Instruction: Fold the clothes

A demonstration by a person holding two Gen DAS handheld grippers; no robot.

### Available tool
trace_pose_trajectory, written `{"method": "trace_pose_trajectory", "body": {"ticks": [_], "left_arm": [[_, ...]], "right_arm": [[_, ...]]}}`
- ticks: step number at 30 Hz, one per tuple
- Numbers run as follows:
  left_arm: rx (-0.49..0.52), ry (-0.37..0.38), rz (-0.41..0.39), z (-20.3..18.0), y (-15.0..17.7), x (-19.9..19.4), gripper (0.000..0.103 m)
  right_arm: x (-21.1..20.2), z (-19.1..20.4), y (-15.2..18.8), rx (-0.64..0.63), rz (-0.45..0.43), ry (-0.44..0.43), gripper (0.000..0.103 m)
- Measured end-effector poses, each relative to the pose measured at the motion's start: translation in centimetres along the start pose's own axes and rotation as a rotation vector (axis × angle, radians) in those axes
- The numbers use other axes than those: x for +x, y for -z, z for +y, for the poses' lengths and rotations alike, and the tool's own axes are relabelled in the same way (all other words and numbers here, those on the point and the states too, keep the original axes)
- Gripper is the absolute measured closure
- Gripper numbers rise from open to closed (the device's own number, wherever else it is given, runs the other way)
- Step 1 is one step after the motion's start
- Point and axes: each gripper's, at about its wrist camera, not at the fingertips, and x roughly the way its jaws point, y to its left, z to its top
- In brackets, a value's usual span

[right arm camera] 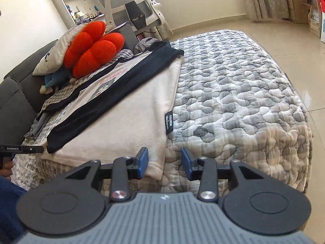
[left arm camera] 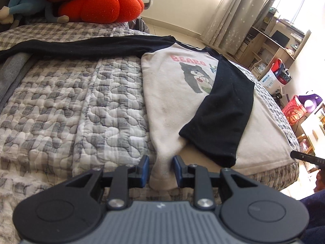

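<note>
A cream shirt (left arm camera: 172,93) with black sleeves and a bear print lies on the quilted bed. One black sleeve (left arm camera: 221,111) is folded across its front; the other sleeve (left arm camera: 81,46) stretches out to the left. My left gripper (left arm camera: 160,170) straddles the shirt's bunched bottom-left corner, with its blue pads apart on either side of the cloth. In the right wrist view the shirt (right arm camera: 130,118) lies ahead and to the left. My right gripper (right arm camera: 164,164) is open at the shirt's bottom-right corner, at the bed's edge. The tip of the left gripper (right arm camera: 22,148) shows at the far left.
A grey-and-white quilt (right arm camera: 233,93) covers the bed. A red cushion (right arm camera: 93,46), a white pillow (right arm camera: 54,55) and a blue soft toy (left arm camera: 26,8) sit at its head. A white chair (right arm camera: 130,6) and shelves (left arm camera: 270,40) stand beyond. The tiled floor (right arm camera: 284,26) lies to the right.
</note>
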Motion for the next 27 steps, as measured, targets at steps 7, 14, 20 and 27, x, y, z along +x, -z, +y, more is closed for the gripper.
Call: {"method": "trace_pose_trajectory", "body": {"ticks": [7,14,20,27], "left_arm": [[-0.024,0.051,-0.023,-0.6,-1.0,-2.7,0.097],[-0.035,0.040,0.063,-0.1,0.0,-1.1,0.097],[-0.011,-0.010,0.075,0.6,-0.1,-1.1,0.092],[-0.040,-0.009,-0.070,1.2,-4.5,-4.2,0.092]], "right_arm": [[-1.9,0.9,-1.7,0.010,-0.062,-0.075,0.093],[-2.9,0.6,-3.4,0.020,-0.021,-0.059,0.094],[-0.7,0.0,-1.6,-0.019,0.078,0.050,0.092],[-0.4,1.8,-5.5,-0.128,-0.055,0.029,0.086]]}}
